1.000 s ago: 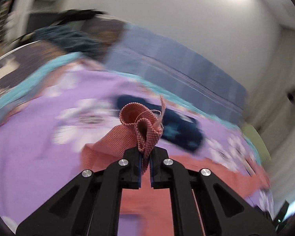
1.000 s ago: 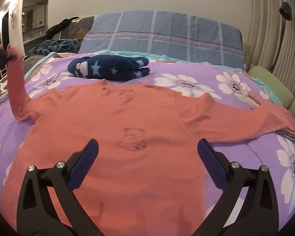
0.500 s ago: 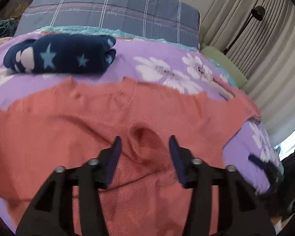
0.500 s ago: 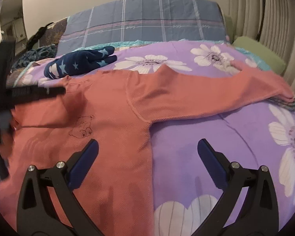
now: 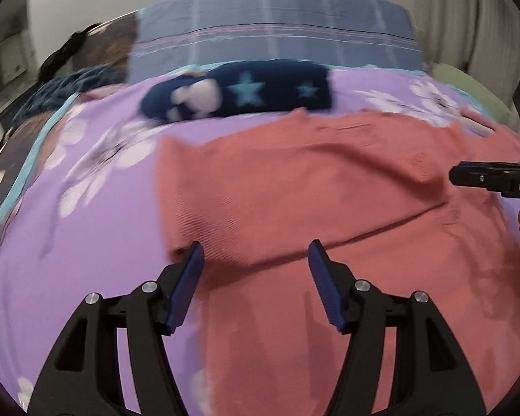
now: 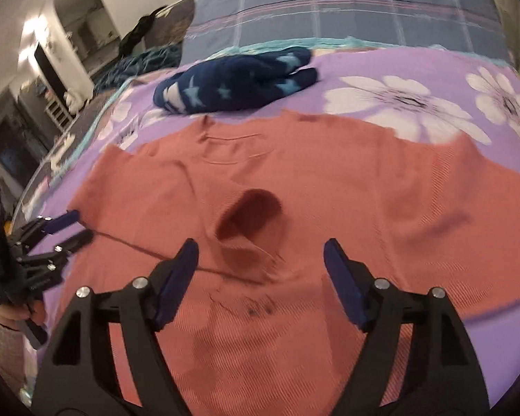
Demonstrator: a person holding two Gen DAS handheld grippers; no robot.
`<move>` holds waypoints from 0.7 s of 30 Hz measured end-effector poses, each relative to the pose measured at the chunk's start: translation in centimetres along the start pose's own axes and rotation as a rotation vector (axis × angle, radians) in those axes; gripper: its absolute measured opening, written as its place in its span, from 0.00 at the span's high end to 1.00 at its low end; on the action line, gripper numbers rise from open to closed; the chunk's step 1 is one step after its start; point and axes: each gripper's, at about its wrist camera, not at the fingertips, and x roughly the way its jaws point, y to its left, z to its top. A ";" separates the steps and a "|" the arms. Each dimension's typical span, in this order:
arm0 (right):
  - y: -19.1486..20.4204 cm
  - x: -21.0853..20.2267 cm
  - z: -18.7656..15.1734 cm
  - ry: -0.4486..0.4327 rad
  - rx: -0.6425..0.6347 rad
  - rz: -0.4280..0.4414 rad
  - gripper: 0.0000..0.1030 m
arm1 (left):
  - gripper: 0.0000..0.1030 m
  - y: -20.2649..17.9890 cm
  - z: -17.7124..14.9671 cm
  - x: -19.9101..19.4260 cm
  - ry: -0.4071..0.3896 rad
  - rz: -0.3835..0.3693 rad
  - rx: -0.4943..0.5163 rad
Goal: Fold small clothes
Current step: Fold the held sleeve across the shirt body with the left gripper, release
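Note:
A small salmon-red long-sleeve top (image 6: 329,187) lies flat on the purple flowered bedspread (image 6: 398,79). Its left sleeve is folded across the body, the cuff (image 6: 249,215) standing open near the middle. In the left wrist view the top (image 5: 294,173) shows the folded sleeve as a diagonal edge. My left gripper (image 5: 256,270) is open and empty, just above the top's left side. My right gripper (image 6: 260,270) is open and empty, over the folded cuff. The left gripper also shows at the left edge of the right wrist view (image 6: 62,232).
A folded navy garment with stars (image 6: 235,83) lies behind the top, near a blue plaid pillow (image 6: 346,14). A green pillow (image 5: 468,83) sits at the right. Dark clothes (image 5: 69,83) lie at the bed's far left.
The left gripper carried the sleeve across the top, let it go and drew back to the left. The right gripper swung from the right sleeve to the middle of the top.

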 end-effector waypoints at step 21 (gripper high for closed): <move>-5.6 1.1 1.8 -0.015 0.237 0.041 0.45 | 0.33 6.7 -1.5 3.4 0.037 0.167 -0.161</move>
